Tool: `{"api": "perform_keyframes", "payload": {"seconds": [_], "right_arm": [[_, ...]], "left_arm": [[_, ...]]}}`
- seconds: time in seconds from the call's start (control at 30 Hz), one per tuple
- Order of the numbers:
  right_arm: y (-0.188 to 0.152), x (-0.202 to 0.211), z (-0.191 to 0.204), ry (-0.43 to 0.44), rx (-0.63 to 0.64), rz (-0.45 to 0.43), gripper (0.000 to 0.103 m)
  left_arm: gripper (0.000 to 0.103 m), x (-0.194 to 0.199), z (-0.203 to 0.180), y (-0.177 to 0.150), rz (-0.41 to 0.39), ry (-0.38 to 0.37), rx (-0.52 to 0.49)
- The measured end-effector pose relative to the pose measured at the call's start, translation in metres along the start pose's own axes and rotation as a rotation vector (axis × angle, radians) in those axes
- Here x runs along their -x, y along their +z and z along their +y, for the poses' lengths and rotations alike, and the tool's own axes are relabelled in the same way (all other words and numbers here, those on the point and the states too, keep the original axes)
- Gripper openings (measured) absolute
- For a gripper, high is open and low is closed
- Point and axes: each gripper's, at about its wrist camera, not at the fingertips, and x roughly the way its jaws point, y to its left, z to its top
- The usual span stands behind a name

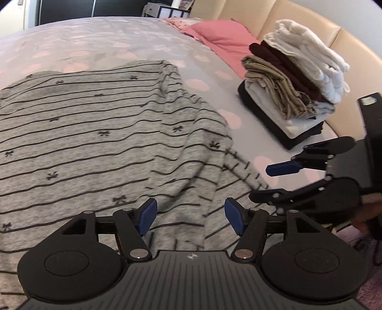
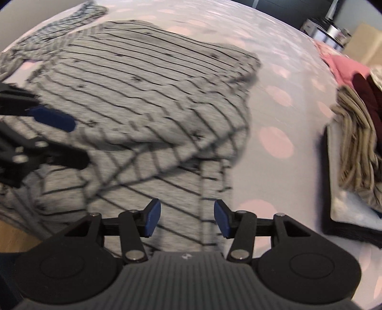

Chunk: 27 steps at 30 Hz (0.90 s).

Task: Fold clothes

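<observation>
A grey top (image 1: 78,133) with thin black stripes and small bows lies spread on the bed; it also fills the right wrist view as the grey top (image 2: 148,83). One sleeve (image 1: 191,147) lies folded inward along its right side. My left gripper (image 1: 191,218) hovers open over that sleeve's lower part, and its pads press on nothing. Just right of it, my right gripper (image 1: 271,182) is open too. In its own view my right gripper (image 2: 187,219) stands open above the sleeve's cuff end (image 2: 212,190), while the left gripper (image 2: 69,140) shows at the left edge.
A stack of folded clothes (image 1: 293,88) sits on the bed to the right, also seen as the stack (image 2: 358,155). A pink pillow (image 1: 222,38) and a beige headboard (image 1: 310,21) lie beyond it. The bedcover (image 1: 95,40) is pale with pink dots. Wooden floor (image 2: 14,236) shows past the bed's edge.
</observation>
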Motion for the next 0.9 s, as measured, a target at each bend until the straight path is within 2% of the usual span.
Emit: {"api": "perform_keyframes", "payload": {"seconds": [0.07, 0.23, 0.43, 0.5, 0.57, 0.6, 0.67, 0.77, 0.9], "right_arm": [[-0.001, -0.004, -0.010, -0.007, -0.041, 0.010, 0.053], [-0.003, -0.013, -0.025, -0.023, -0.087, 0.025, 0.053], [-0.003, -0.016, -0.030, 0.002, -0.089, 0.010, 0.053], [-0.005, -0.017, -0.034, 0.007, -0.104, 0.010, 0.051], [-0.007, -0.018, -0.040, 0.018, -0.132, 0.000, 0.049], [-0.008, -0.019, -0.043, 0.024, -0.147, -0.005, 0.046], [-0.009, -0.020, -0.048, 0.035, -0.170, -0.018, 0.038], [-0.008, -0.020, -0.052, 0.060, -0.189, -0.050, 0.028], [-0.004, -0.024, -0.049, 0.116, -0.180, -0.099, 0.027]], "left_arm": [[0.067, -0.004, -0.001, 0.001, 0.004, 0.002, 0.001], [0.067, -0.020, -0.002, 0.006, 0.038, -0.013, 0.016], [0.065, -0.040, 0.006, 0.009, 0.064, 0.116, 0.003], [0.056, -0.045, 0.011, 0.008, 0.080, 0.114, 0.004], [0.028, -0.052, 0.015, 0.007, 0.102, 0.099, 0.004], [0.025, -0.055, 0.016, 0.006, 0.107, 0.098, 0.003], [0.011, -0.055, 0.018, 0.006, 0.098, 0.104, 0.002], [0.007, -0.049, 0.020, 0.010, 0.071, 0.103, 0.015], [0.007, -0.033, 0.024, 0.020, 0.003, 0.103, 0.041]]}}
